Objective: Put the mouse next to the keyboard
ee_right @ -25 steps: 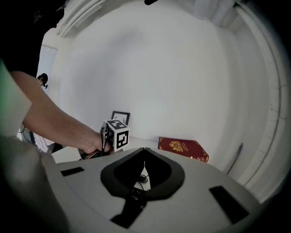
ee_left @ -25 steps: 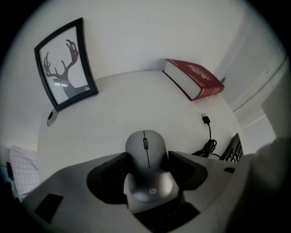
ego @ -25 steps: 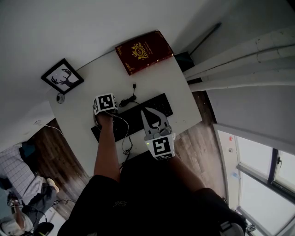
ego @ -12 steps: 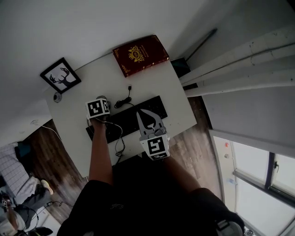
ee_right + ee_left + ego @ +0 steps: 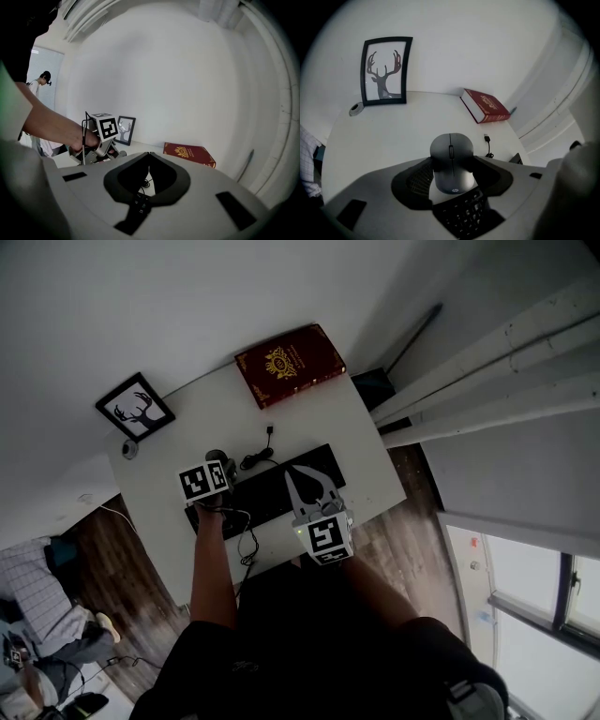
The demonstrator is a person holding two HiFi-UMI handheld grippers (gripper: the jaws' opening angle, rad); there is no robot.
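We hold the mouse point(image 5: 451, 149) in the left gripper point(image 5: 452, 165), whose jaws were just closing, over the keyboard point(image 5: 465, 216) at lower centre. Its long axis points up-frame, wheel end away. The right gripper point(image 5: 149, 154) is closed, empty.

White table point(image 5: 314, 418), red book point(image 5: 290, 364) at far edge — framed deer print point(image 5: 135, 410) (upright), loose black cable point(image 5: 253, 461)

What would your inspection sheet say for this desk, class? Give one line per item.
Surface: white table, mostly bare.
Job's things: grey mouse held over black keyboard.
Clutter: red book, deer picture, small round object.
Grippers: left gripper fingers shut on mouse; right gripper shut, empty.
Cables: loose black USB cable beyond keyboard.
Surroundings: white wall, wood floor.
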